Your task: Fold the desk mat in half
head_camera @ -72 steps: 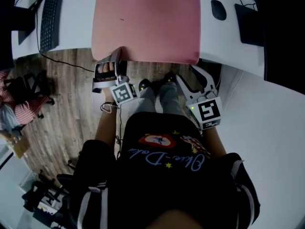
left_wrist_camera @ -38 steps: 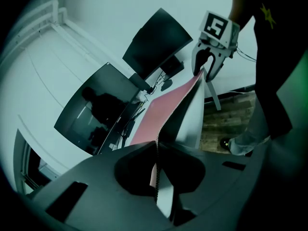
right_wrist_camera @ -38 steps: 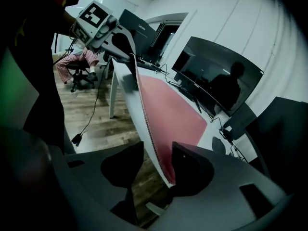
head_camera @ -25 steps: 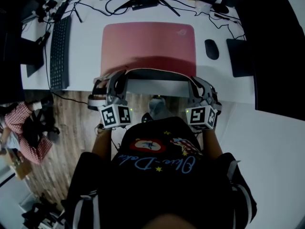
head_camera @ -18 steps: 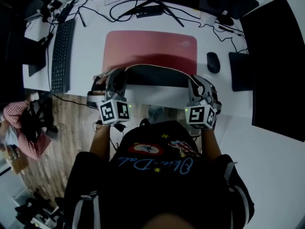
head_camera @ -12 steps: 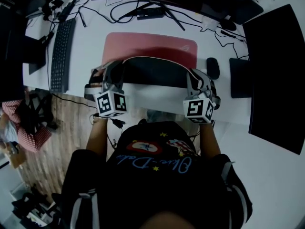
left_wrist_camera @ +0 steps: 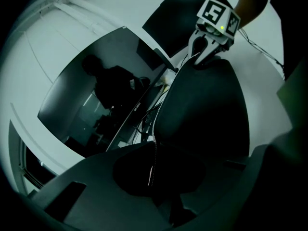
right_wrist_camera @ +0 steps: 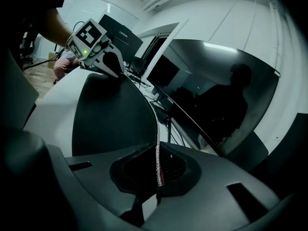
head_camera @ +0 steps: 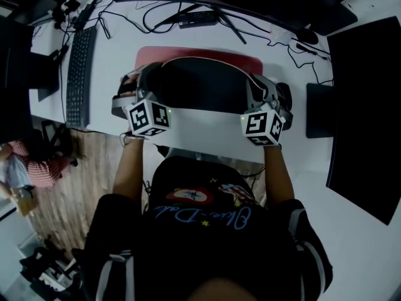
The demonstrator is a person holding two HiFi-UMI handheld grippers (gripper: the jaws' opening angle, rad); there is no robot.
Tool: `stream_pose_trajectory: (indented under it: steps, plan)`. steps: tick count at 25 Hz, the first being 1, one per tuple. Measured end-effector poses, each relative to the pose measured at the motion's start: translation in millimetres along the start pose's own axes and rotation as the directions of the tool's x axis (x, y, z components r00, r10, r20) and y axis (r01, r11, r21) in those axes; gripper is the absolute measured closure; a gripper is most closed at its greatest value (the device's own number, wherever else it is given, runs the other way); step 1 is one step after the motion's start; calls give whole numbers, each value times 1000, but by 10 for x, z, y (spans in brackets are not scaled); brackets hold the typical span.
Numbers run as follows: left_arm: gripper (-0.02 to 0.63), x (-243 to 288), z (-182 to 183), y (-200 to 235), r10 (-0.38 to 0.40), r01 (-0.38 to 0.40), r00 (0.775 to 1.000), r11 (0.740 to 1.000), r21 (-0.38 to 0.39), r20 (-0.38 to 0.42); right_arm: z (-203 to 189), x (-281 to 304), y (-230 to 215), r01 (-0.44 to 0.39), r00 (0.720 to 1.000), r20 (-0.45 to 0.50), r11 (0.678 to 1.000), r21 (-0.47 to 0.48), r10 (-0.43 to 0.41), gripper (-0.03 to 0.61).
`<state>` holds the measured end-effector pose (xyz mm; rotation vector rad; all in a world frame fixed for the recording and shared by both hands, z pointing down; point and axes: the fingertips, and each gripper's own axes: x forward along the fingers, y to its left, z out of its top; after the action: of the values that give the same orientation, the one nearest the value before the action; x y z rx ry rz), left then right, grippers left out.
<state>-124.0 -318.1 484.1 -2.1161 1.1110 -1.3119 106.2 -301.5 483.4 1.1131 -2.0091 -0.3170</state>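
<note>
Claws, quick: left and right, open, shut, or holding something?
Left claw: shut on the desk mat, pinching its raised edge.
Right claw: shut on the other end of that same edge of the desk mat.

We note a white desk (head_camera: pixel 113 55) above a wooden floor (head_camera: pixel 69 174). A black keyboard (head_camera: pixel 78 74) lies along the desk's left side. Loose black cables (head_camera: pixel 150 14) and a small black box (head_camera: pixel 198 19) sit at the far edge. A dark mouse (head_camera: pixel 287 94), partly hidden, sits beside a black pad (head_camera: pixel 317 108) at right. A curved monitor (right_wrist_camera: pixel 216 81) stands behind.
</note>
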Motion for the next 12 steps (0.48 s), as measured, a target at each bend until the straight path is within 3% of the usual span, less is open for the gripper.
stream_pose_trajectory:
  steps: [12]
  plan:
    - [578,720,-186,-135,-160,161,985,987,8,-60,-282,608,13,-59,984,-168,998,-19,55,560]
